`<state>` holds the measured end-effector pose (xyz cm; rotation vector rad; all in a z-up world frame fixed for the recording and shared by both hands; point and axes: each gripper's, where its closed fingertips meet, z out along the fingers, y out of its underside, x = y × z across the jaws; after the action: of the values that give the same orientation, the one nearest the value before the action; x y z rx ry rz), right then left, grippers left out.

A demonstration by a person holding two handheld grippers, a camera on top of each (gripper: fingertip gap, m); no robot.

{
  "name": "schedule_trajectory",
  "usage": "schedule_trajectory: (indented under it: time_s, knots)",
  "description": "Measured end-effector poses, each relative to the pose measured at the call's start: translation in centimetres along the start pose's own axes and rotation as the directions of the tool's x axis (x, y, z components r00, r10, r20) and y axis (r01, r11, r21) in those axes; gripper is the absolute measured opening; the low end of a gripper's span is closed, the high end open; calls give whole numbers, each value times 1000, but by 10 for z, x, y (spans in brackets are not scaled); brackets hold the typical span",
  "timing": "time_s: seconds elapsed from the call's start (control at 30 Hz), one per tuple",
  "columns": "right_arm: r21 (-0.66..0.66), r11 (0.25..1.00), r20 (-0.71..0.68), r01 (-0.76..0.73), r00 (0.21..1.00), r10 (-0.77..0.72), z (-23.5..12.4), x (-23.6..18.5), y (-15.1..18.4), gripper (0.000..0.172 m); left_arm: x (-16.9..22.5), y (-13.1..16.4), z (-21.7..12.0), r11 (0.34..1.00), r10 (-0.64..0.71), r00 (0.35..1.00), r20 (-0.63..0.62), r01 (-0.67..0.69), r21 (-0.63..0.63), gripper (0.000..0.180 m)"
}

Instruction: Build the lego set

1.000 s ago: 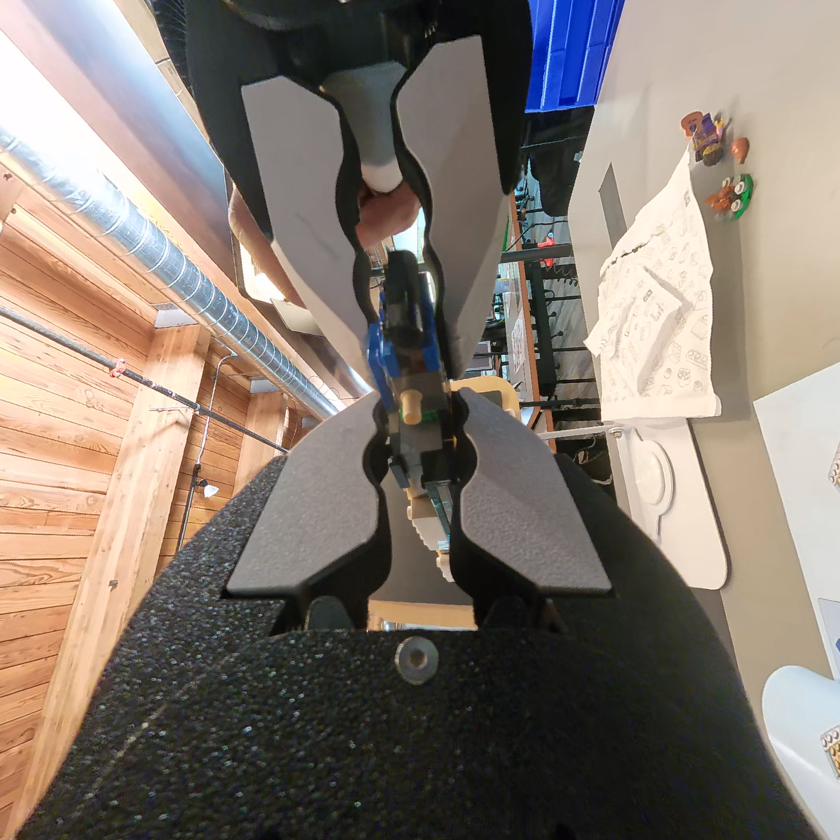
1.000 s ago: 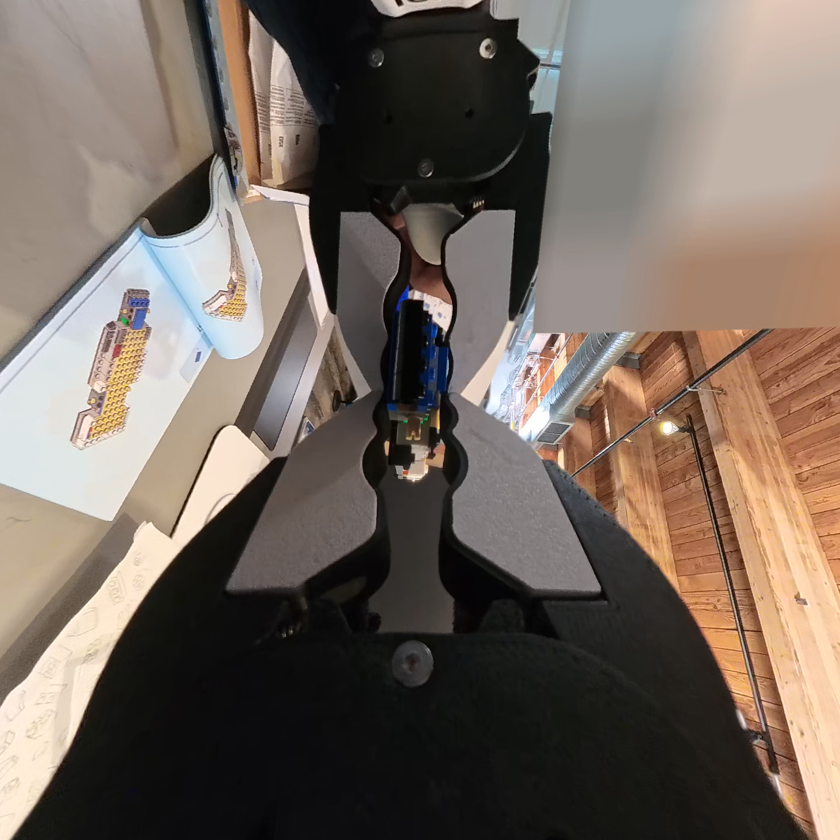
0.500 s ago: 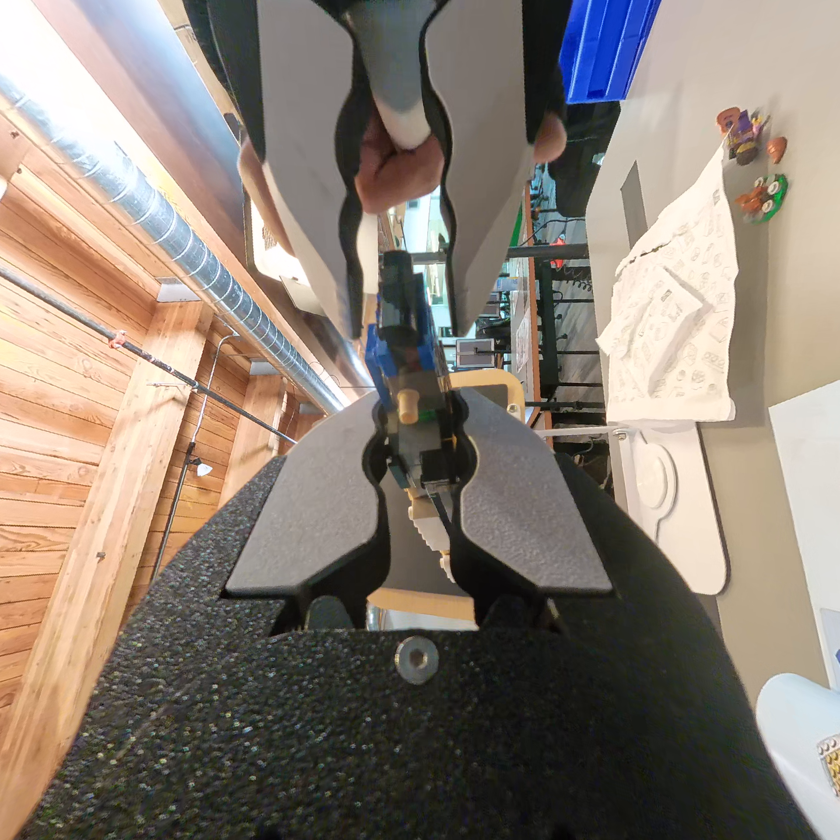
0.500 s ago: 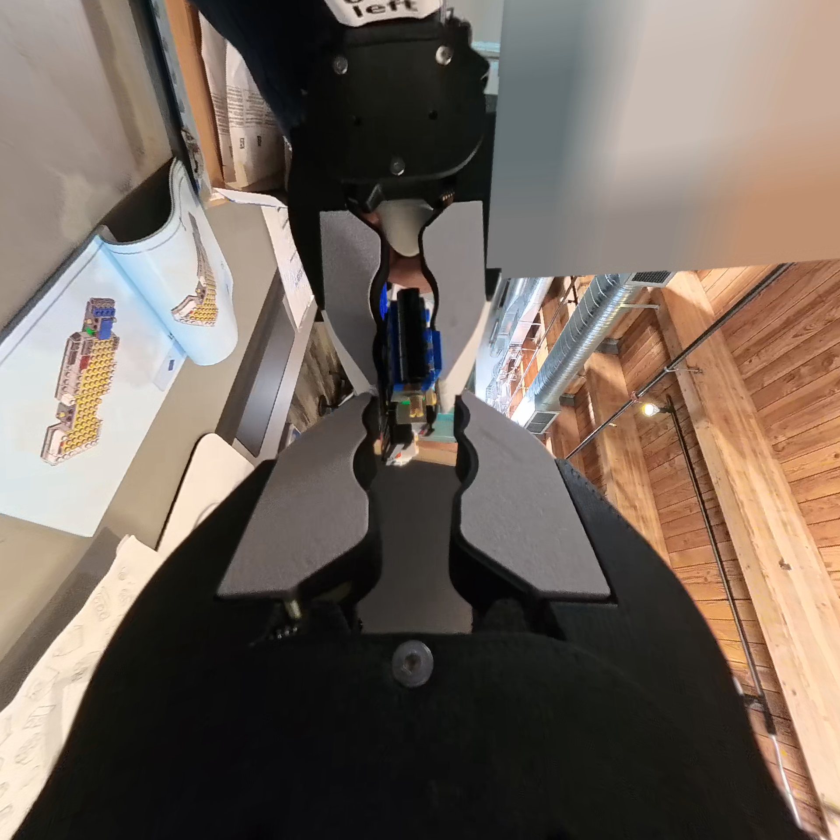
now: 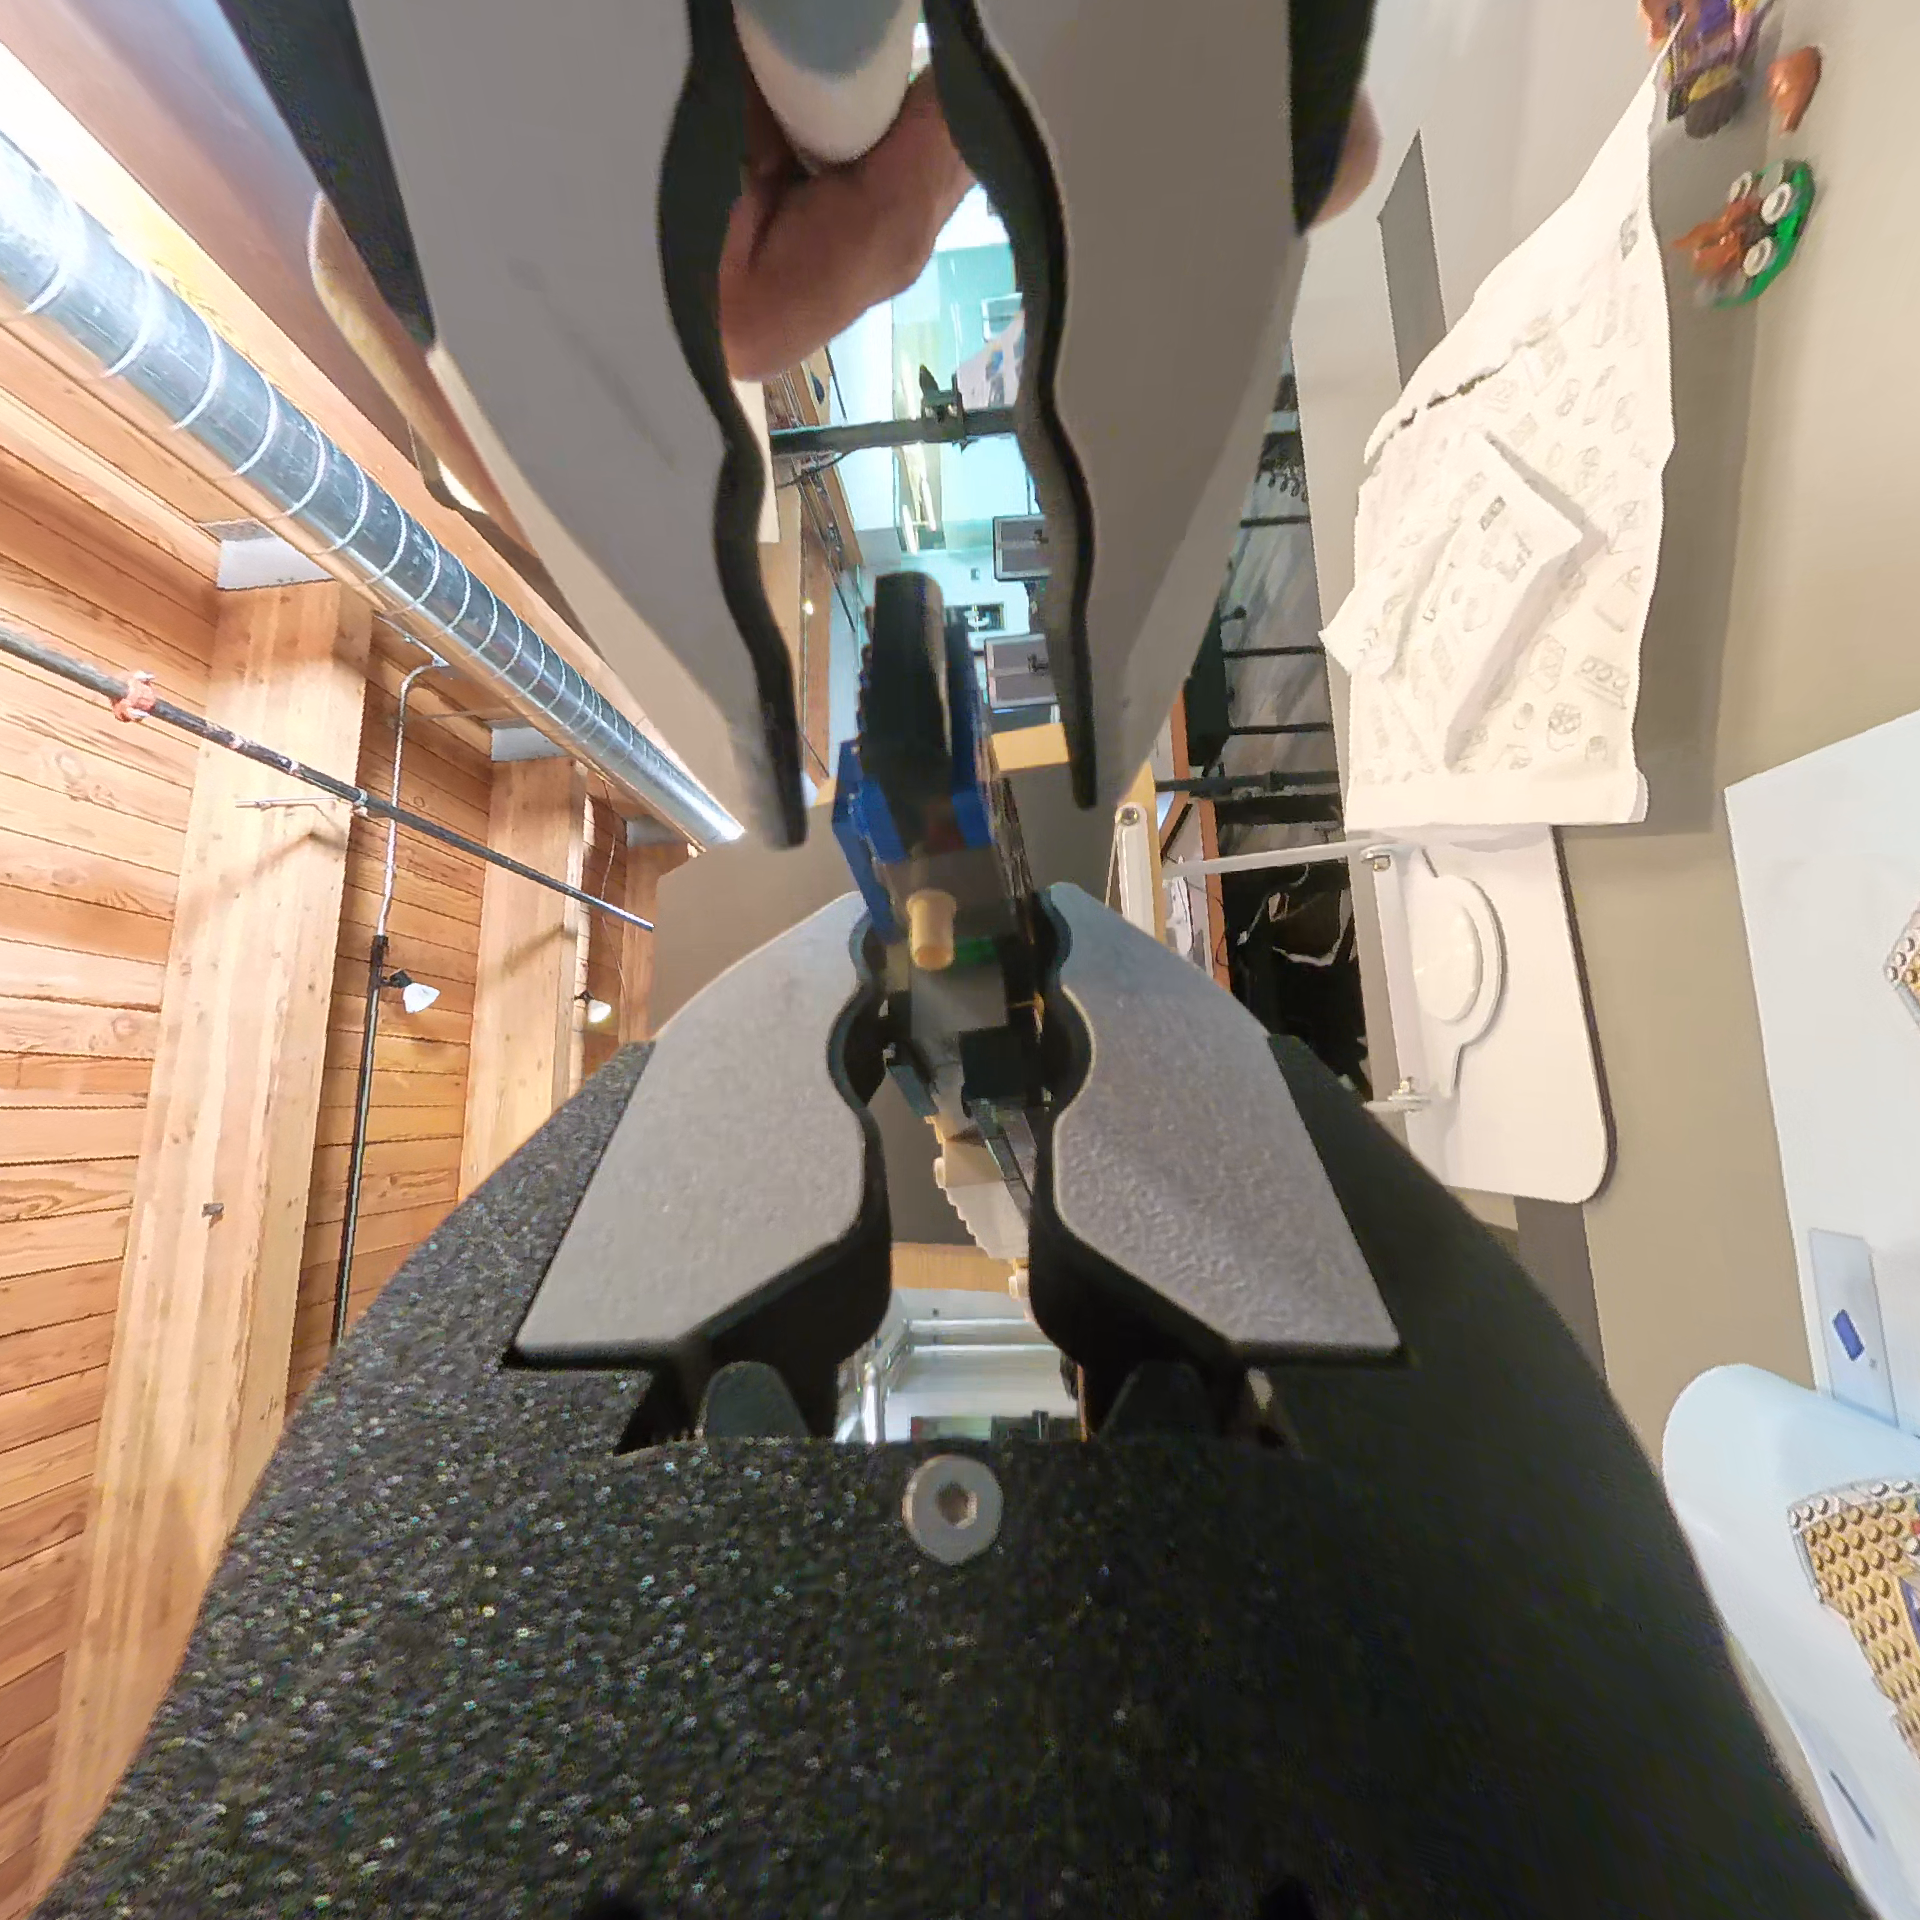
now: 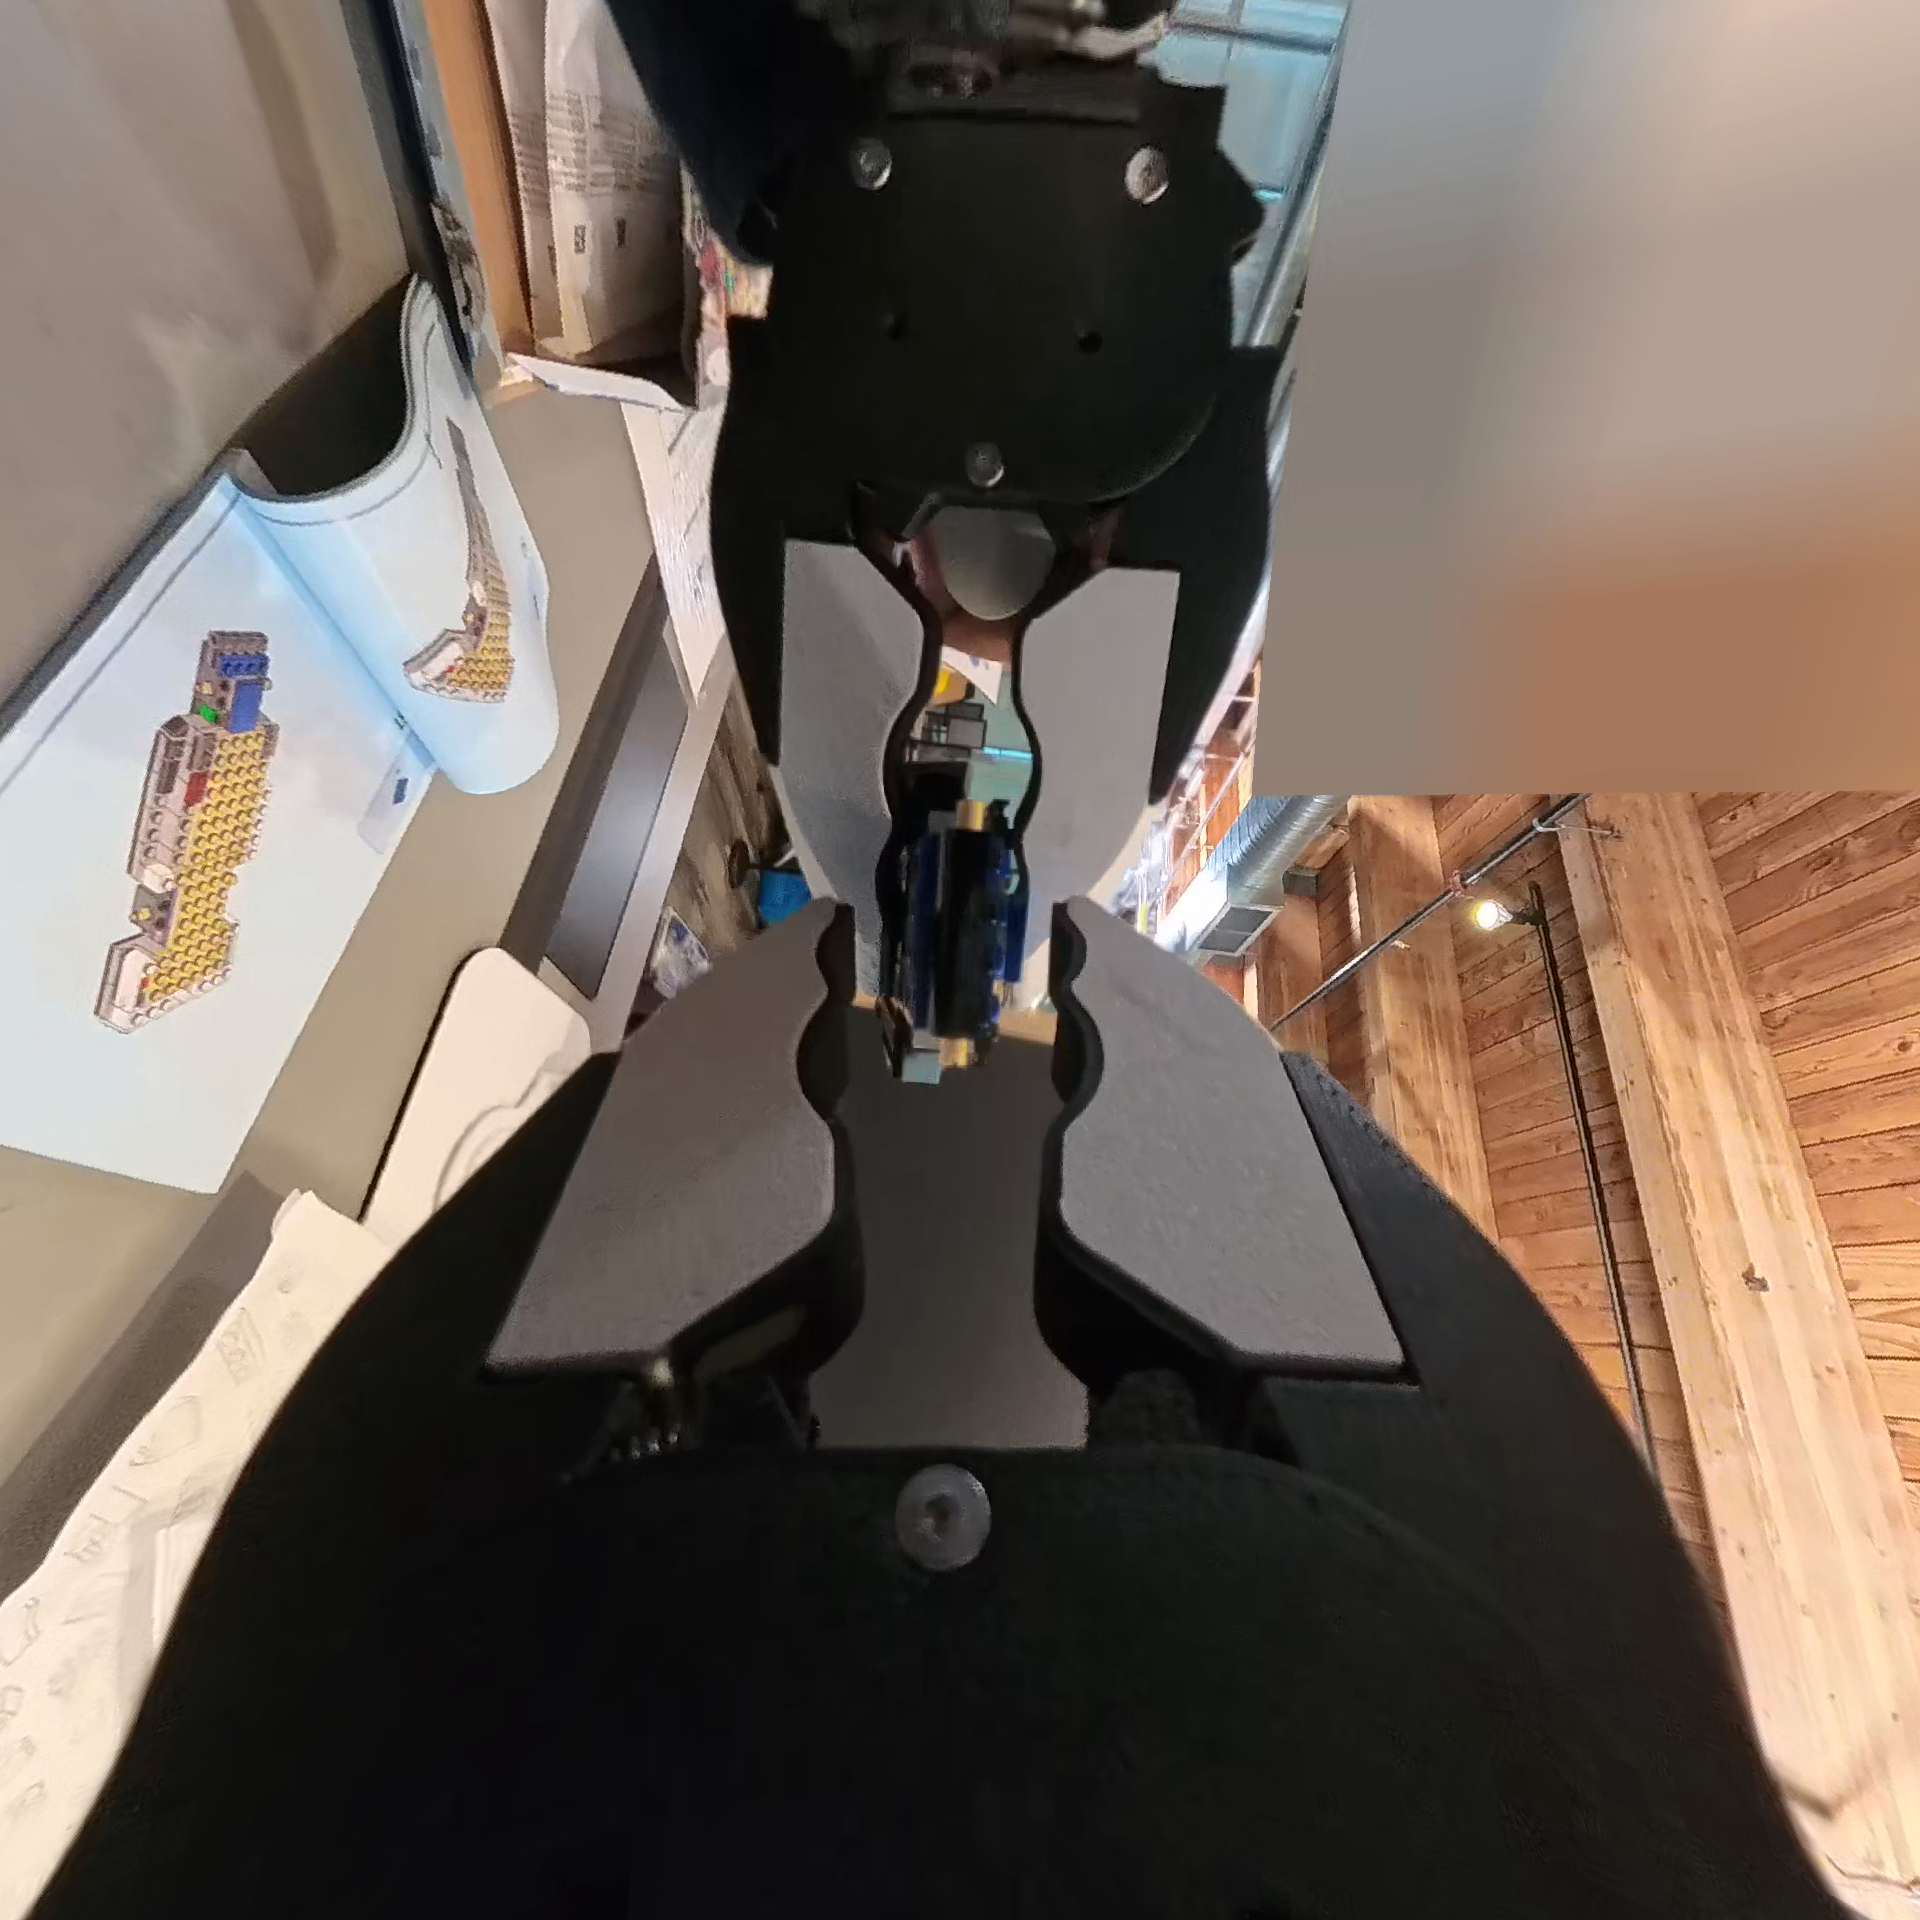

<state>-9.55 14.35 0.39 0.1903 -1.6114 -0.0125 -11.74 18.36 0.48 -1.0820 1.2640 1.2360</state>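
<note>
At the centre of the frame the left gripper (image 5: 956, 997) clamps a blue-and-black brick model (image 5: 925, 831), while the right gripper (image 6: 951, 977) faces it with fingers (image 6: 769, 1039) spread apart, clear of the model's sides, above a grey table (image 5: 1849, 436).

Left gripper (image 5: 961, 997) at frame centre clamped on a blue, grey and black brick model (image 5: 935, 831), right gripper (image 5: 935, 800) above with fingers spread either side of it, printed paper sheet (image 5: 1507, 540) upper right, metal duct (image 5: 312, 468) upper left
</note>
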Motion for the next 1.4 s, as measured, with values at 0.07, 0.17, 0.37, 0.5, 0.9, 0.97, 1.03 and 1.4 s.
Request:
schedule_trajectory:
  time_s: [0.07,0.17,0.37,0.5,0.9,0.97,1.03,1.4]
  knots:
    - [-42,998,-33,35,999,-37,4,2,5,27,1,0,0,1000,-3,1000,-13,3,-14,27]
    - [-67,996,-68,57,996,-62,7,5,8,24,-1,3,1,999,-1,1000,-14,0,-39,26]
    - [-76,995,-99,60,993,-67,4,13,8,23,-11,0,-1,1000,15,998,55,-14,-25,27]
    - [-80,995,-108,67,991,-75,3,15,8,23,-14,-1,-1,1000,3,997,81,-2,-12,27]
    - [-33,999,-157,20,987,-24,-2,26,5,23,-23,6,0,1000,-23,986,167,23,2,41]
    - [-21,1000,-151,8,989,-12,-2,24,5,23,-25,5,0,1000,-12,981,195,13,-3,35]
    - [-17,1000,-145,8,989,-11,-1,22,7,23,-22,7,1,1000,11,984,180,-8,-22,31]
    - [7,1000,-61,-7,998,7,5,3,7,30,3,5,0,996,-15,997,-72,9,-89,25]
